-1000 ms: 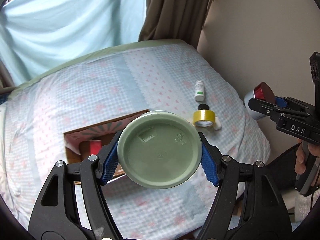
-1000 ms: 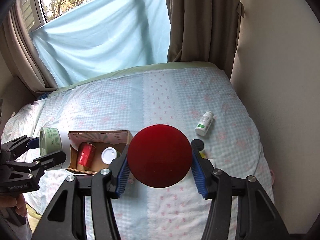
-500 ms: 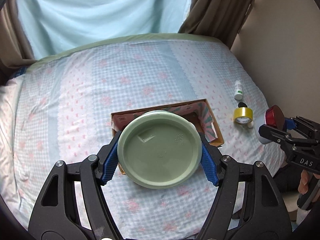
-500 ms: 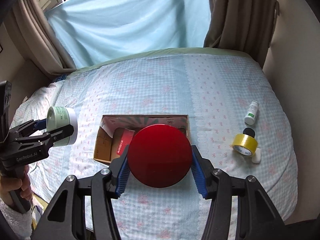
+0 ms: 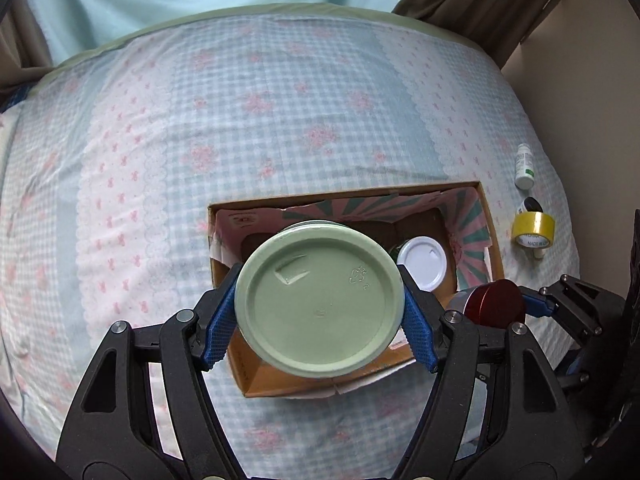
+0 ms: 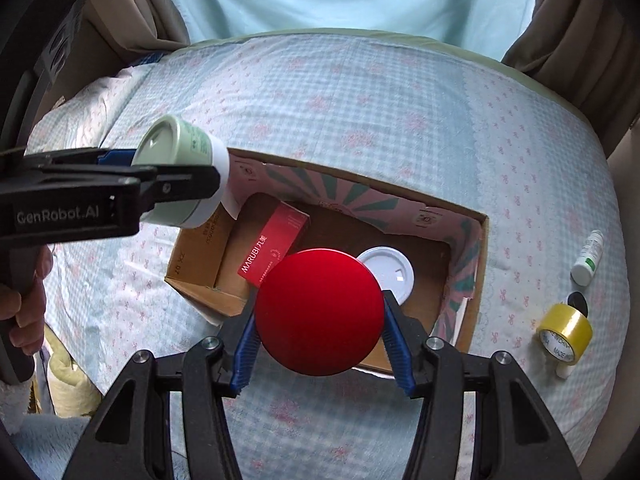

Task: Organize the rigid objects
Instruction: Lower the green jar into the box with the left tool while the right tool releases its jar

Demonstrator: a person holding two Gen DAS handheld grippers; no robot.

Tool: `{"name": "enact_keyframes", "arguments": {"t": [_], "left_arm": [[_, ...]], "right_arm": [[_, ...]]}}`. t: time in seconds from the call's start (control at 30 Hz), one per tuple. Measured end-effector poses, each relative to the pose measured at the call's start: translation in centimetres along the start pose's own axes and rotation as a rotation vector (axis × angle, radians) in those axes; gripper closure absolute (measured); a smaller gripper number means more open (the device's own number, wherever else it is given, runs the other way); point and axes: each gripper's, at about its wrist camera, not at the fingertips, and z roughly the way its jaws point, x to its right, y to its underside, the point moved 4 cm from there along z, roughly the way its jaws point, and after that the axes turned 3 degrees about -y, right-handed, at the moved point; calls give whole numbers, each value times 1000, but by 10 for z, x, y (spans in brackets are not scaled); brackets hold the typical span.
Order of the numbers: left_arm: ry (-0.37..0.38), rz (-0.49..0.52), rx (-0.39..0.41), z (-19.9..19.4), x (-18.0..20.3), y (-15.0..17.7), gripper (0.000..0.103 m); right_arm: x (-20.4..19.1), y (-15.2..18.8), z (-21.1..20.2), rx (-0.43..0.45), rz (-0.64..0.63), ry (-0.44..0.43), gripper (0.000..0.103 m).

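Both loads hang over the cardboard box, the left hand-held gripper clamping a green jar at nine o'clock, the right hand-held gripper a red tin; next, lowering into free floor space.

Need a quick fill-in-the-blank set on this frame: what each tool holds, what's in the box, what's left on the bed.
1. The left tool is shut on a ____ jar.
2. The right tool grips a can with a ____ lid.
3. In the box, beside the white lid, lies a red ____.
4. The yellow tape lies on the bed, ____ the box.

Missing words: green; red; carton; outside
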Motion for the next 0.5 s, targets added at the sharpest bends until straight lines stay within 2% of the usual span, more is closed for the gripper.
{"name": "enact_keyframes", "arguments": {"t": [0.23,0.5], "left_arm": [[-28,6,-100,61,-11,-1,35],[-46,22,-168,93,-16,-8,35]], "right_arm": [[0,-3,53,-63,-2,-18,52],[-9,-7,89,-121,-54,-38,52]]}}
